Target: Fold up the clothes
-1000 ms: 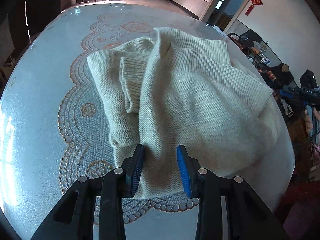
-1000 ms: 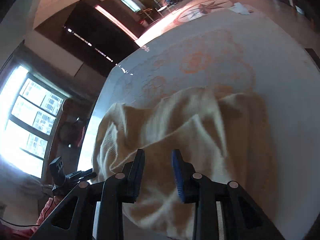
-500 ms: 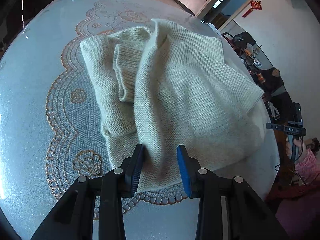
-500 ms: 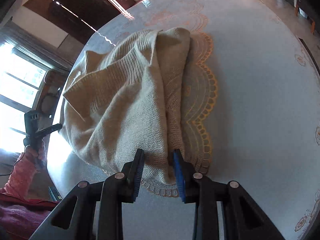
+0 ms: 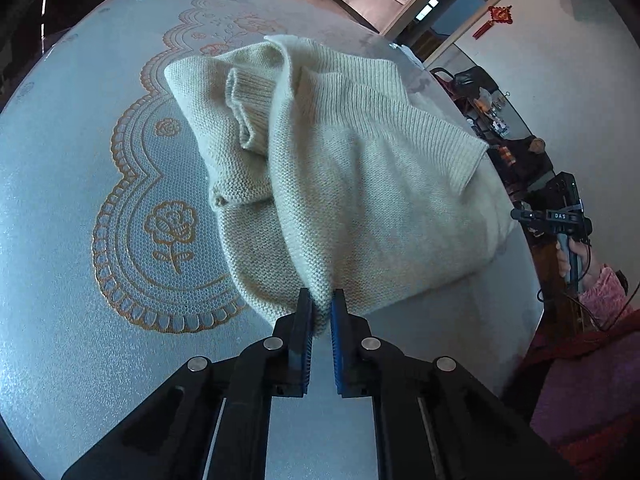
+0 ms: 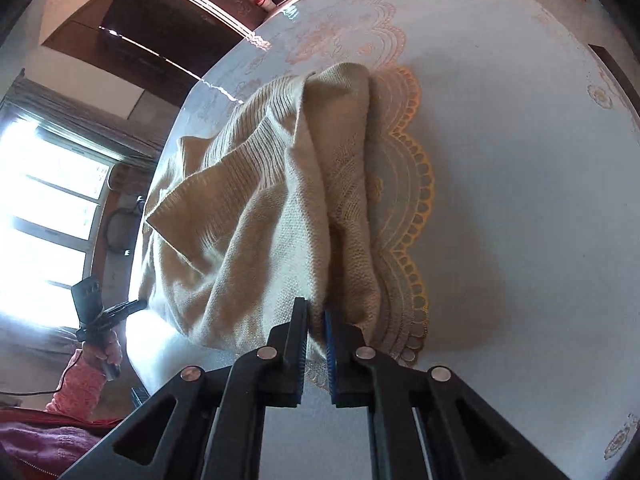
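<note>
Sweater (image 5: 360, 184) lay bunched at table (image 5: 60, 240) centre, cuff toward 11 o'clock, no tidy fold yet. I had left gripper (image 5: 321, 312) clamped on near hem, right gripper (image 6: 316, 320) clamped on another edge, probably hem too. Spreading, sleeves, folding all remained.

A round table (image 5: 60, 184) with an orange lace-patterned cover bears 1 cream knitted sweater (image 5: 360, 184), seemingly bunched.

— What is lying around the edges?
— A round glossy worktop (image 5: 60, 168) is carrying orange lace-pattern scallops (image 5: 120, 264). Red knot ornaments (image 5: 498, 16) are hanging beside a doorway (image 5: 436, 16).
— And opposite?
— A bright window (image 6: 44, 216) is glaring beside dark wooden cabinets (image 6: 160, 40).
</note>
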{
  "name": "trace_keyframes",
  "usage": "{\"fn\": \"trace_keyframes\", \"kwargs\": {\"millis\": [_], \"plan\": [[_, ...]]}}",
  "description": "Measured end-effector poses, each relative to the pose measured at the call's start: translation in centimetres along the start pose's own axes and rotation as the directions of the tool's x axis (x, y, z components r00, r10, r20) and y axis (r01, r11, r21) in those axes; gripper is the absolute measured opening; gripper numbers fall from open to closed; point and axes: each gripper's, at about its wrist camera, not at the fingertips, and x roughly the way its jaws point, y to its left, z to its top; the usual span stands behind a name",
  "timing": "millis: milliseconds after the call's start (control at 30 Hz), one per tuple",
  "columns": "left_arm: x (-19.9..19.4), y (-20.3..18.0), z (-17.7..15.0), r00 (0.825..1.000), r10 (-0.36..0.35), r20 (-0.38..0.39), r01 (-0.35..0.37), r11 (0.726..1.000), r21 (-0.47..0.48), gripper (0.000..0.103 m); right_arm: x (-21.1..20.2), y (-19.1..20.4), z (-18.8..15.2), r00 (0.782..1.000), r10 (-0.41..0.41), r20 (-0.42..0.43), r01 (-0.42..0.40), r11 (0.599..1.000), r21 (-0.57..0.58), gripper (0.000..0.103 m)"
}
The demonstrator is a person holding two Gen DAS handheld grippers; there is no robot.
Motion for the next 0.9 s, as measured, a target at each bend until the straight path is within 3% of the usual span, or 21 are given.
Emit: {"fn": "trace_keyframes", "kwargs": {"millis": [133, 300, 367, 467, 533, 600, 700, 800, 900], "plan": [[-2.7, 0.4, -0.5, 0.994, -0.043, 0.105, 0.048, 0.998, -0.044, 0.009, 0.3, 0.2, 0.6, 1.000, 0.010, 0.004, -0.010, 1.000, 0.023, 0.006], [-1.7, 2.9, -2.2, 0.999, 0.031, 0.043, -0.025, 0.990, -0.137, 0.009, 0.7, 0.6, 0.5, 1.000, -0.003, -0.003, 0.003, 1.000, -0.003, 0.006], [-2.3, 3.0, -1.7, 0.994, 0.031, 0.101, -0.017, 0.990, -0.140, 0.009, 0.9, 1.0, 0.5, 1.000, 0.003, 0.013, -0.003, 1.000, -0.030, 0.009], [-3.7, 2.6, -0.5, 0.983, 0.025, 0.181, -0.004, 0.993, -0.116, 0.012, 0.7, 1.9, 0.7, 0.999, -0.029, 0.044, 0.032, 0.997, -0.071, 0.024], [-3.1, 2.2, 0.5, 0.989, 0.044, 0.138, -0.033, 0.996, -0.077, 0.025, 0.4, 2.3, 0.7, 0.998, -0.047, 0.043, 0.051, 0.994, -0.098, 0.024], [-1.9, 1.6, 1.1, 0.995, 0.043, 0.086, -0.039, 0.998, -0.046, 0.030, 0.5, 2.8, 0.6, 0.995, -0.086, 0.041, 0.091, 0.986, -0.139, 0.025], [-0.3, 1.1, 1.6, 0.999, 0.045, 0.023, -0.044, 0.999, -0.012, 0.046, 0.3, 2.9, 0.5, 0.996, -0.078, 0.037, 0.082, 0.986, -0.147, 0.026], [0.7, 1.2, 1.5, 0.996, 0.084, -0.020, -0.084, 0.996, -0.024, 0.046, 0.4, 2.7, 0.4, 0.997, -0.072, 0.043, 0.077, 0.988, -0.133, 0.026], [1.1, 1.2, 1.1, 0.998, 0.059, 0.001, -0.059, 0.996, -0.065, 0.039, 0.1, 2.3, 0.1, 0.997, -0.070, 0.044, 0.075, 0.990, -0.120, 0.026]]}}
